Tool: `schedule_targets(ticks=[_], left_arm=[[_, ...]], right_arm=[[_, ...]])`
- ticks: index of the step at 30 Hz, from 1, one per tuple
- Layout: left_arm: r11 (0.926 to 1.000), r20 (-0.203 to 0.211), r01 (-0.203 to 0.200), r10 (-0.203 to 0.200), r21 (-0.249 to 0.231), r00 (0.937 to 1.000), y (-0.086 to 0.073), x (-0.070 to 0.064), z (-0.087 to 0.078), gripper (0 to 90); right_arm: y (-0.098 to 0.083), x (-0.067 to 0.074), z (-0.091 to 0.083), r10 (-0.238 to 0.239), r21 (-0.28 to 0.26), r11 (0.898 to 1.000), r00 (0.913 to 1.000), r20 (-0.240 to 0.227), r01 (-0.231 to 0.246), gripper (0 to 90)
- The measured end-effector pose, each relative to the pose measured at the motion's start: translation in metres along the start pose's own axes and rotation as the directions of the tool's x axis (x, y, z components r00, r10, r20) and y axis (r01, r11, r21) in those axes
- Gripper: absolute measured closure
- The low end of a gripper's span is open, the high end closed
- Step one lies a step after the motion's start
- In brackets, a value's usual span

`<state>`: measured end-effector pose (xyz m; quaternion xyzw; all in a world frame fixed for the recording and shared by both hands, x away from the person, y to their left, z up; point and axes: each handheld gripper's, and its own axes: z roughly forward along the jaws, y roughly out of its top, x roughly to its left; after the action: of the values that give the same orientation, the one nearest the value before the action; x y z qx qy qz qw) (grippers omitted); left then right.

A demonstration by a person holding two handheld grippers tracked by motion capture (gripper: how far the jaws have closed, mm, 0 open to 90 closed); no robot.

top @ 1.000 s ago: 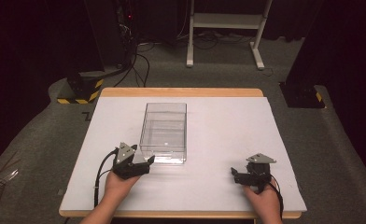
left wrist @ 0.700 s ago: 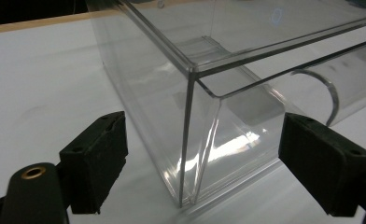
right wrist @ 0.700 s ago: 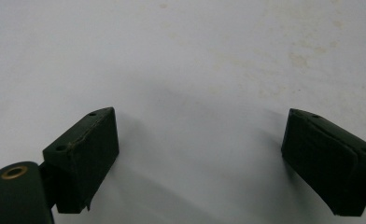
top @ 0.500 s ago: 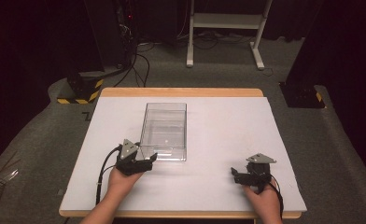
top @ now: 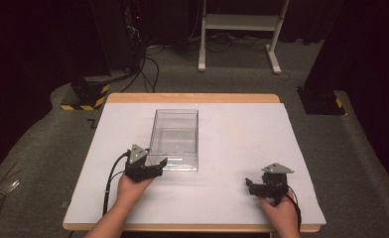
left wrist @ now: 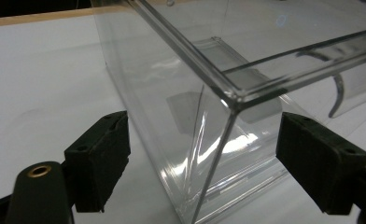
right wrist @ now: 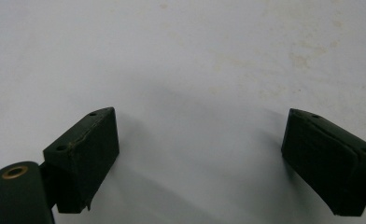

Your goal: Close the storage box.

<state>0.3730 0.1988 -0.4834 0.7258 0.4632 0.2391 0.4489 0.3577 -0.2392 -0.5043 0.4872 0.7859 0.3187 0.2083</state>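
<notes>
Left gripper [top: 155, 167] set at the near left corner of a clear plastic box [top: 175, 134].

The box is seen on the white table [top: 232, 139], left of the middle, long side running near to far. In the left gripper view its near corner [left wrist: 218, 140] is straddled by the jaws (black pads, closing in), with gaps at both sides, so nothing is pressed yet. The right gripper [top: 249, 186] is held low at the near right, well apart from the box, its jaws spread wide over bare table.
</notes>
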Motion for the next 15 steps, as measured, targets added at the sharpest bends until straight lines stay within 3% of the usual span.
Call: schedule_targets(ticks=[15], left_arm=[[0.9997, -0.016, 0.02, -0.02, 0.014, 0.9997, -0.0008, 0.0045, 0.0051, 20.7]], right_arm=[[0.0, 0.0, 0.0, 0.0, 0.0, 1.0, 1.0, 0.0, 0.0, 11.2]])
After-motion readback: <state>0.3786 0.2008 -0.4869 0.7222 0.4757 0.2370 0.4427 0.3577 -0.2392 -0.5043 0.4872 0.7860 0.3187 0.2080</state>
